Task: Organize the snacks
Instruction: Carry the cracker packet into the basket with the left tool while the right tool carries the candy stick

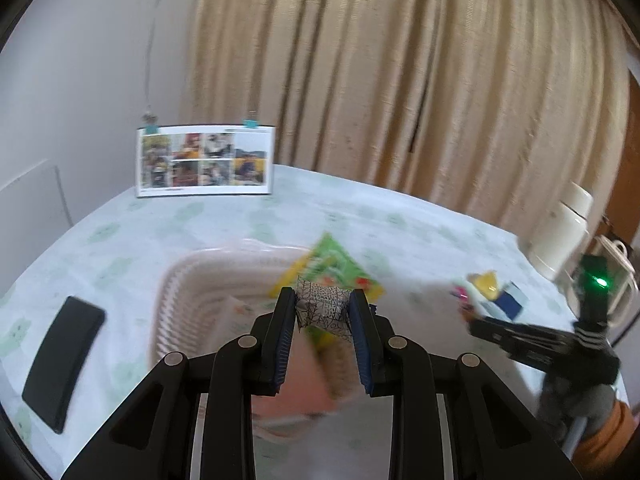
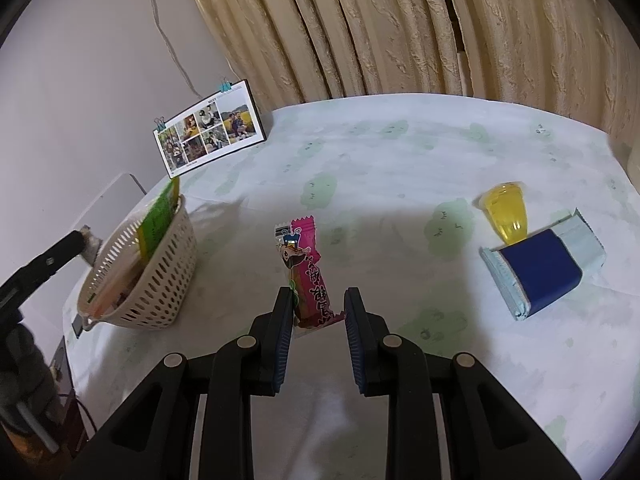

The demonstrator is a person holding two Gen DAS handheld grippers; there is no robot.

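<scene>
My left gripper (image 1: 322, 310) is shut on a small black-and-white patterned packet (image 1: 322, 304) and holds it above the cream slotted basket (image 1: 176, 300). A green snack bag (image 1: 336, 260) stands in that basket. In the right wrist view the basket (image 2: 160, 280) sits at the left with the green bag (image 2: 158, 220) leaning inside, and the left gripper (image 2: 86, 246) hovers over its rim. My right gripper (image 2: 319, 308) is open, its fingers on either side of the near end of a pink snack bar (image 2: 306, 272) lying on the tablecloth.
A yellow jelly cup (image 2: 506, 212) and a blue-and-pale-blue packet (image 2: 540, 272) lie at the right. A photo card (image 2: 208, 136) stands at the back by the wall. A black flat device (image 1: 60, 364) lies left of the basket. White jars (image 1: 560, 232) stand at the far right edge.
</scene>
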